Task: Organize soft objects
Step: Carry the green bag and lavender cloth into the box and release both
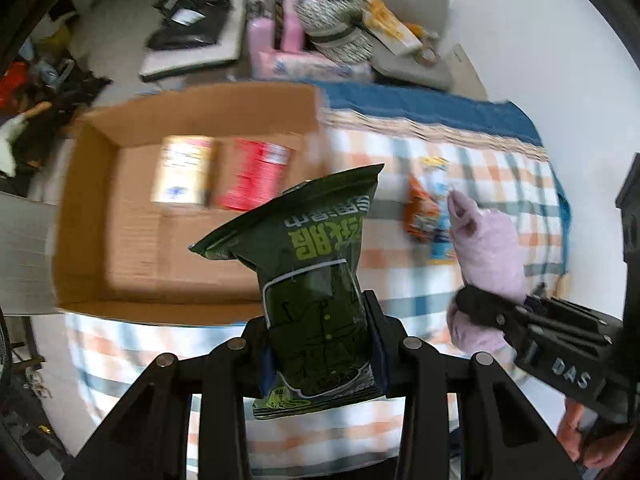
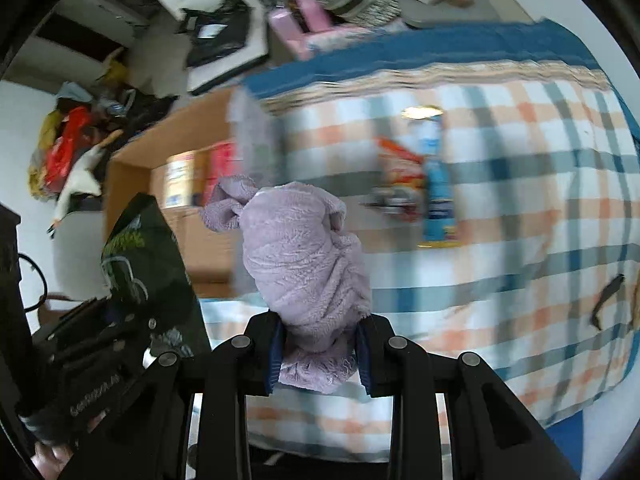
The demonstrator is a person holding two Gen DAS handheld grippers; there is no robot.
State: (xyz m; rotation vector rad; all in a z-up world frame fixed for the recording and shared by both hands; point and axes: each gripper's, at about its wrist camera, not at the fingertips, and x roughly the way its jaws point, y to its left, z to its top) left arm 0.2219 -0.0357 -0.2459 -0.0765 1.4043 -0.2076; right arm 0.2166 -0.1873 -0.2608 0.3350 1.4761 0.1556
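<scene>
Both grippers loaded, held above the checked cloth.

The left gripper (image 1: pixel 320 344) is clamped tight on a dark green snack bag (image 1: pixel 316 280), its upper end sticking up toward the open cardboard box (image 1: pixel 80 184), where a cream packet (image 1: pixel 186 170) and a red packet (image 1: pixel 256 180) lie side by side on the floor of it. The right gripper (image 2: pixel 318 354) squeezes a bunched lilac towel (image 2: pixel 304 256) between its pads. Beyond it, an orange packet (image 2: pixel 400 168) and a blue packet (image 2: pixel 438 200) lie touching on the checked cloth (image 2: pixel 520 240), well apart from the box.
</scene>
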